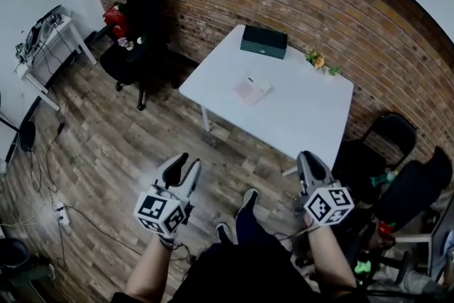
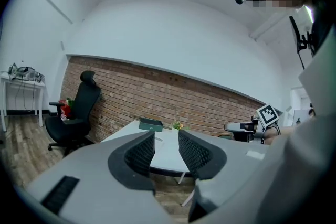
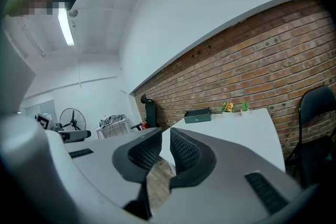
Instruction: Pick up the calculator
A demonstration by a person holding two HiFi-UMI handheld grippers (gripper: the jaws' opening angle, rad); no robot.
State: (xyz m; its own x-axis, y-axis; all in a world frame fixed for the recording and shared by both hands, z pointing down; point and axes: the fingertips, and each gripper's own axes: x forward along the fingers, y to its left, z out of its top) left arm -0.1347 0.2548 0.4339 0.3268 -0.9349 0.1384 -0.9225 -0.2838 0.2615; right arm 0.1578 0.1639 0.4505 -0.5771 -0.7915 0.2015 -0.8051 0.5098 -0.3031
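The calculator (image 1: 252,89), a small flat pinkish-white thing, lies near the middle of the white table (image 1: 298,117) in the head view. Both grippers hang over the wood floor, short of the table's near edge and well apart from the calculator. My left gripper (image 1: 183,168) points toward the table; in the left gripper view (image 2: 166,138) its dark ribbed pads stand apart with nothing between them. My right gripper (image 1: 311,163) is near the table's front right corner; in the right gripper view (image 3: 166,135) its pads are a narrow gap apart, empty.
A dark green box (image 1: 263,40) and a small flower pot (image 1: 317,60) stand at the table's far edge by the brick wall. A black office chair (image 1: 138,18) is at the left, black chairs (image 1: 390,135) at the right. Cables and a power strip (image 1: 62,216) lie on the floor.
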